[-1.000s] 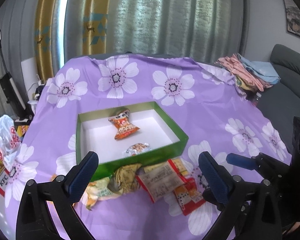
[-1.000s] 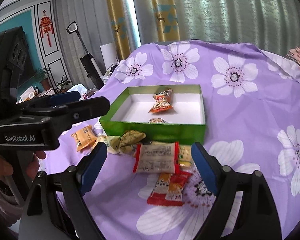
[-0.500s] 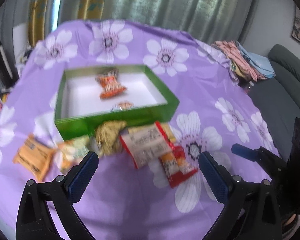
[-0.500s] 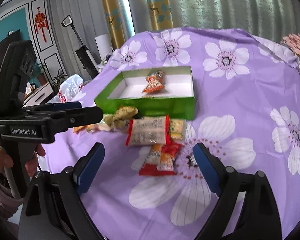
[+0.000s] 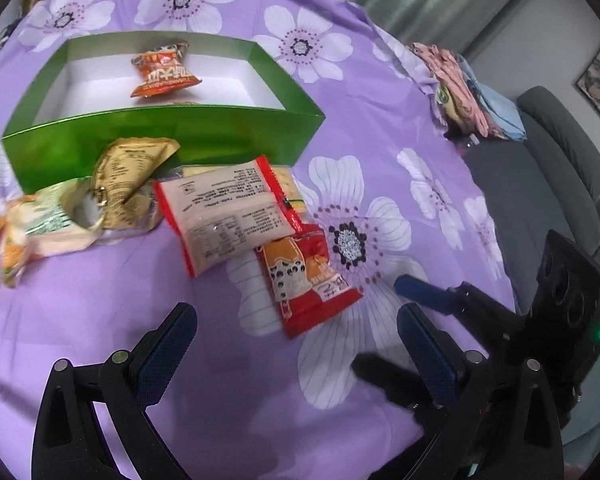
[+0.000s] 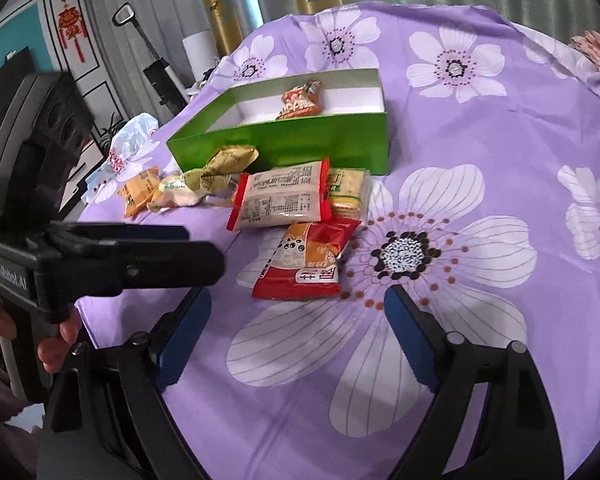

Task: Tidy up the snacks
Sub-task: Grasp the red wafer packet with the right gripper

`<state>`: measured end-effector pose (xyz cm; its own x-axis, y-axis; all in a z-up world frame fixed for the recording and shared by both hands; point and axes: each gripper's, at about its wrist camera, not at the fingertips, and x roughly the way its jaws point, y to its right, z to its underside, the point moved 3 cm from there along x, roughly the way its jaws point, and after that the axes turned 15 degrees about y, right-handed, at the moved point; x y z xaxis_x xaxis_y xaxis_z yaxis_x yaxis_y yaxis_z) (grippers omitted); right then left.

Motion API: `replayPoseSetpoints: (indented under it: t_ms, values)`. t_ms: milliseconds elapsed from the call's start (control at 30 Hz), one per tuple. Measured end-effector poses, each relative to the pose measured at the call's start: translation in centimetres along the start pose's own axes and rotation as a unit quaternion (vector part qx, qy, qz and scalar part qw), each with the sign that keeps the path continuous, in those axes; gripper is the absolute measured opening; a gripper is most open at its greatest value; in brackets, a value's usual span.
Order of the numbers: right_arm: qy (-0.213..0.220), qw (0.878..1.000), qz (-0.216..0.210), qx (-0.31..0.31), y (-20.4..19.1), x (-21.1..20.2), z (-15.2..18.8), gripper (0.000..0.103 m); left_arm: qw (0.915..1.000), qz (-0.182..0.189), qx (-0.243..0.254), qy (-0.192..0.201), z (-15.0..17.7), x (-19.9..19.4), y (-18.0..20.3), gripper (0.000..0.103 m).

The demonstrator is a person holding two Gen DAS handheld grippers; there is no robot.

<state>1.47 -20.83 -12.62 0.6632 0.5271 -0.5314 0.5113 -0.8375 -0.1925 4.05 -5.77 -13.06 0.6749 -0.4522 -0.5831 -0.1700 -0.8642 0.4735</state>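
A green box (image 5: 168,136) (image 6: 296,144) with a white inside holds an orange snack packet (image 5: 162,70) (image 6: 300,100). Loose snacks lie in front of it: a red packet (image 5: 306,280) (image 6: 306,260) nearest me, a white packet with red ends (image 5: 224,212) (image 6: 280,200), a gold packet (image 5: 128,176) (image 6: 224,164), a yellow-green cracker pack (image 6: 346,194) and an orange packet (image 6: 138,192). My left gripper (image 5: 296,348) is open and empty, just short of the red packet. My right gripper (image 6: 296,332) is open and empty, close before the same packet.
The table wears a purple cloth with white flowers (image 6: 480,128). Folded clothes (image 5: 460,84) lie at its far right edge, with a grey sofa (image 5: 548,176) beyond. A white plastic bag (image 6: 130,148) sits off the left edge. Each gripper shows in the other's view.
Both grippers have moved forward and down toward the loose snacks, which now look larger and nearer. Both stay open. No snack has moved.
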Motion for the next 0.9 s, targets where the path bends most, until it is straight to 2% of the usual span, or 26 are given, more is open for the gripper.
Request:
replayPoseSetpoints:
  t_ms: [267, 333, 467, 567, 633, 733, 900]
  values:
    - [-0.017, 1.000, -0.011, 0.010, 0.6, 2.5, 0.5, 0.071, 0.9992, 0.020, -0.022, -0.025, -0.4, 3.0, 0.1, 0.099]
    - [-0.018, 1.000, -0.013, 0.014, 0.9, 3.0, 0.5, 0.066, 0.9991, 0.021, -0.026, -0.028, -0.5, 3.5, 0.1, 0.092]
    - [-0.020, 0.999, -0.022, 0.012, 1.0, 3.9, 0.3, 0.060, 0.9983, 0.026, -0.032, -0.040, -0.3, 4.7, 0.2, 0.086]
    - [-0.027, 0.999, -0.028, 0.011, 1.0, 4.6, 0.2, 0.050, 0.9980, 0.025, -0.036, -0.044, -0.3, 5.3, 0.1, 0.077]
    - [-0.034, 0.999, -0.031, 0.014, 1.1, 5.1, 0.3, 0.043, 0.9981, 0.024, -0.036, -0.043, -0.3, 5.3, 0.0, 0.065]
    - [-0.037, 0.999, -0.031, 0.014, 1.2, 5.4, 0.4, 0.039, 0.9982, 0.016, -0.038, -0.043, -0.2, 5.4, -0.4, 0.055]
    - [-0.034, 0.999, -0.029, 0.018, 1.0, 5.4, 0.4, 0.034, 0.9982, 0.019, -0.041, -0.039, -0.1, 5.1, -0.5, 0.050]
